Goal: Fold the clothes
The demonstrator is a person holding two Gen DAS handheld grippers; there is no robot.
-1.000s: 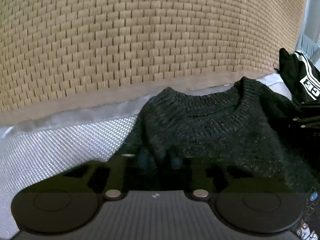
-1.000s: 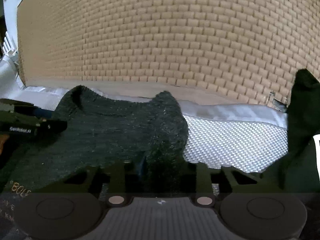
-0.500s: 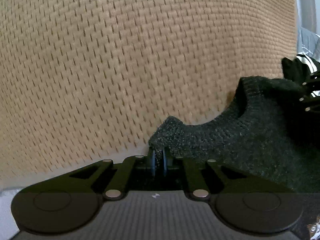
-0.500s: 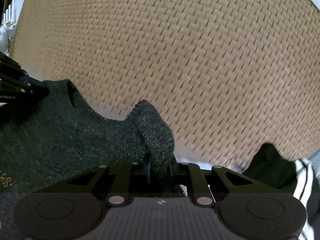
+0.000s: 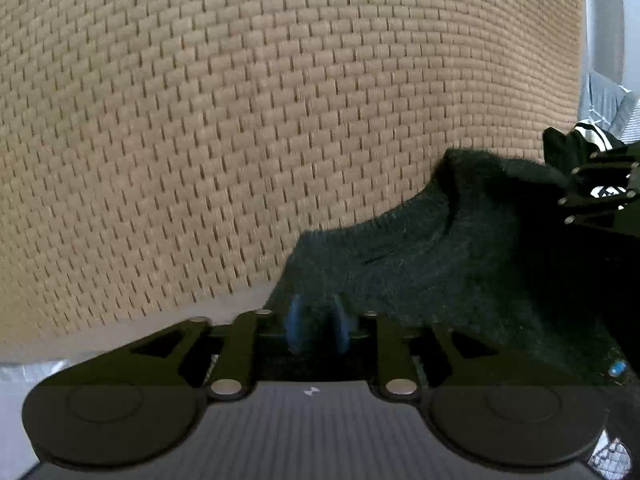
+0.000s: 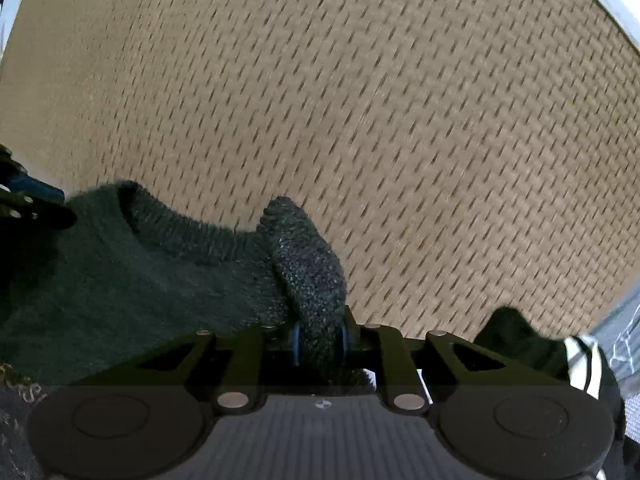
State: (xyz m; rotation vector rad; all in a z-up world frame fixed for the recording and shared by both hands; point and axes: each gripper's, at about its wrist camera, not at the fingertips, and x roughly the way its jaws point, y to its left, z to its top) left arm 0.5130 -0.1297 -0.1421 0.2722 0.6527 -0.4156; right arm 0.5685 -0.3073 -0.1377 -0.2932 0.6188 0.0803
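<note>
A dark green knit sweater (image 5: 460,256) hangs lifted between both grippers, its ribbed neckline (image 6: 192,236) sagging in the middle. My left gripper (image 5: 316,330) is shut on one shoulder of the sweater, knit bunched between its blue pads. At the other shoulder my right gripper (image 6: 319,344) is shut on a thick roll of the sweater (image 6: 308,264). In the left wrist view the right gripper's black frame (image 5: 600,196) shows at the far right edge; in the right wrist view the left gripper's frame (image 6: 24,204) shows at the far left.
A tan woven headboard (image 5: 240,120) fills the background of both views, close ahead. A black garment with white stripes (image 6: 576,364) lies at the lower right, over a silvery quilted bed surface (image 6: 632,412). A strip of the pale bed edge (image 5: 24,368) shows at lower left.
Both grippers have risen with the sweater's shoulders, lifting it off the quilted bed. The bed surface has dropped out of view and the headboard now fills the frames.
</note>
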